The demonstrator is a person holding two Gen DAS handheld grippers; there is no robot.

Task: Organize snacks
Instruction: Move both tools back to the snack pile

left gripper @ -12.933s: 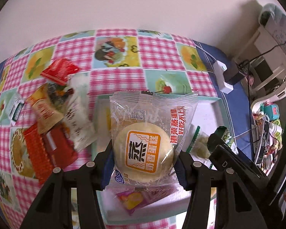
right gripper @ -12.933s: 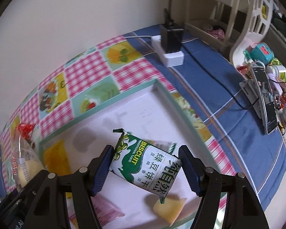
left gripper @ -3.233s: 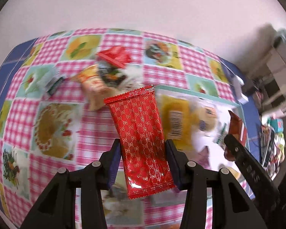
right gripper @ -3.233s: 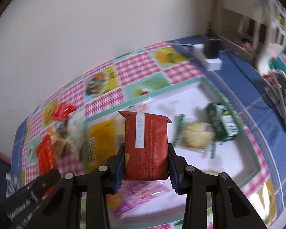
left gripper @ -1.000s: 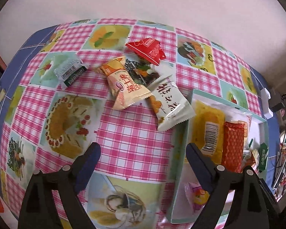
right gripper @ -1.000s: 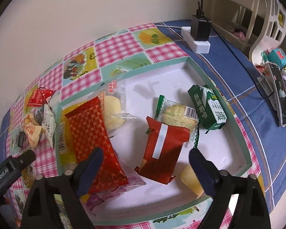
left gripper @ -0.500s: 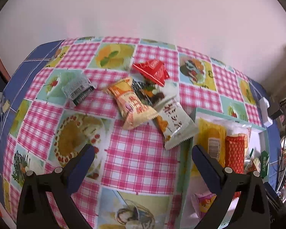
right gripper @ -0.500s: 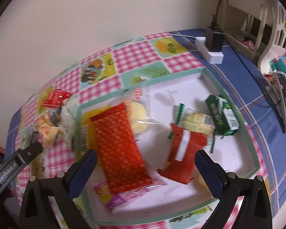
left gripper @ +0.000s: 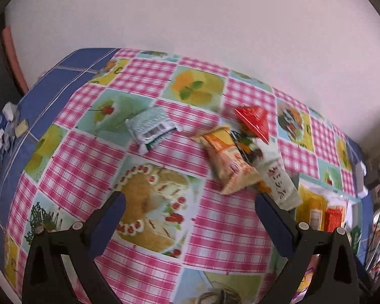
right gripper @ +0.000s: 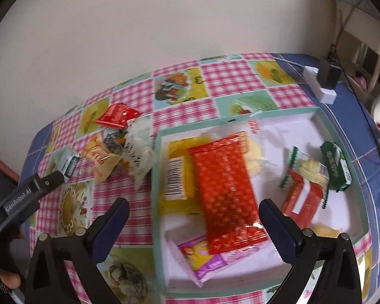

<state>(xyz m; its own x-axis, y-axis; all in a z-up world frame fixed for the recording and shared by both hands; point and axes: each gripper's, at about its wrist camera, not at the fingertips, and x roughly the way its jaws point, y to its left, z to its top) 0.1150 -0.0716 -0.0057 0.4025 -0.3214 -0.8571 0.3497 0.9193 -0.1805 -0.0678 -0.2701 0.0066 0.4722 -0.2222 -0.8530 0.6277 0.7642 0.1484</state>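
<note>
My left gripper (left gripper: 190, 200) is open and empty above the checked tablecloth. Beyond it lie loose snacks: a silver-green packet (left gripper: 152, 126), an orange packet (left gripper: 228, 162), a white packet (left gripper: 278, 179) and a small red packet (left gripper: 253, 119). My right gripper (right gripper: 192, 207) is open and empty over the left part of the teal-rimmed tray (right gripper: 156, 202). In the tray lie a long red wafer pack (right gripper: 225, 192), a yellow pack (right gripper: 179, 177), a dark red pack (right gripper: 301, 197), a green biscuit pack (right gripper: 335, 164), a clear-wrapped biscuit (right gripper: 309, 167) and a pink-yellow pack (right gripper: 202, 255).
A white power strip with a black adapter (right gripper: 324, 81) sits on the blue cloth at the far right. The left gripper's body (right gripper: 25, 197) and a fingertip of the person's hand (right gripper: 10, 278) show at the right view's left edge. A wall backs the table.
Both grippers have drawn left and back from the tray. The loose snack pile has slid rightward in the left view; the tray has slid right in the right view. No snack has moved.
</note>
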